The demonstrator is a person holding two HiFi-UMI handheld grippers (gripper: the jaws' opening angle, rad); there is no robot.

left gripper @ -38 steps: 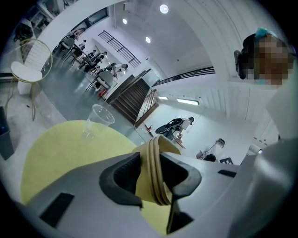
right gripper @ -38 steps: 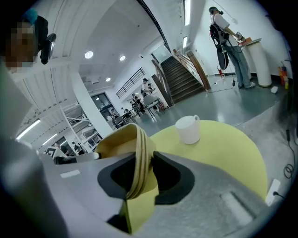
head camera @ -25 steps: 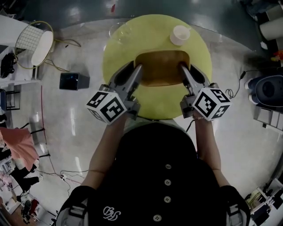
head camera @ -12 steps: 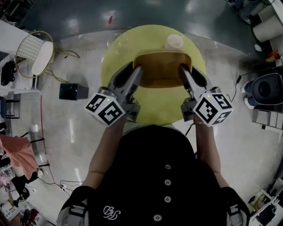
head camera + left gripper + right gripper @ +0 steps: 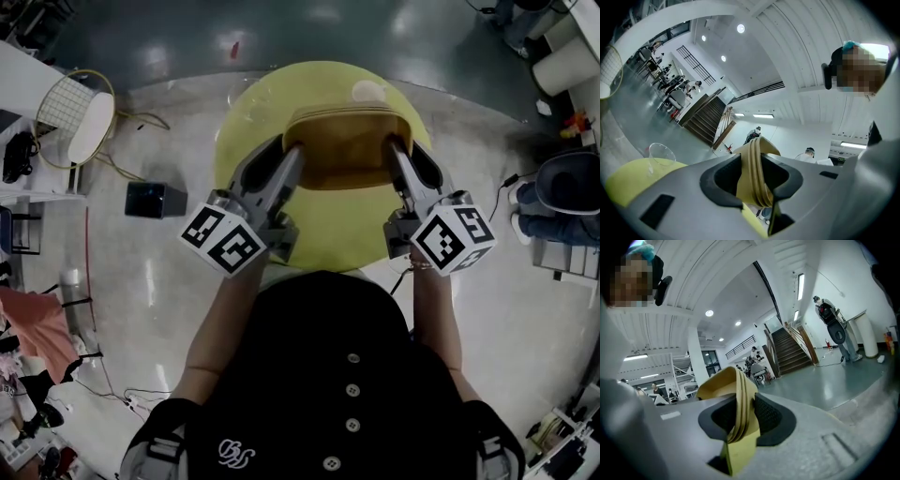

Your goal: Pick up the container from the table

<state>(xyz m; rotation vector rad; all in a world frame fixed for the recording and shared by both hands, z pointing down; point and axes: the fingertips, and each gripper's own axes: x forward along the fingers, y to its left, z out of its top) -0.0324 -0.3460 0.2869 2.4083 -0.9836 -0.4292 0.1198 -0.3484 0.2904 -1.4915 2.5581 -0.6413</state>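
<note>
Plainly, the container [image 5: 345, 150] lay straight ahead of us, between the two tools, with its long axis running from side to side over the round yellow table [image 5: 328, 230]. The left tongs [image 5: 294, 152] had its left short wall and the right tongs [image 5: 397, 150] its right short wall. So neither hand was the nearer: each reached forward and a little inward to meet the tub at about the middle of its end. In the left gripper view the jaws were clamped on the tan rim [image 5: 757, 154], which stood nearly upright between the dark pads [image 5: 721, 179], one on each face of the wall. The right gripper view showed the same hold on the opposite lip [image 5: 737, 397], bitten just as deep. A white cup [image 5: 367, 91] at the far side of the table was partly hidden behind the container's far wall, and a clear bowl [image 5: 246, 86] sat off to the far left, apart from it. We judged the tub to be off the tabletop, though the head view could not settle that by itself. Since the load hung crosswise between two separate grips, we thought the coming move turned on keeping both hands level and the same way apart. Otherwise one end might dip, or a wall might slip from its pads.
</note>
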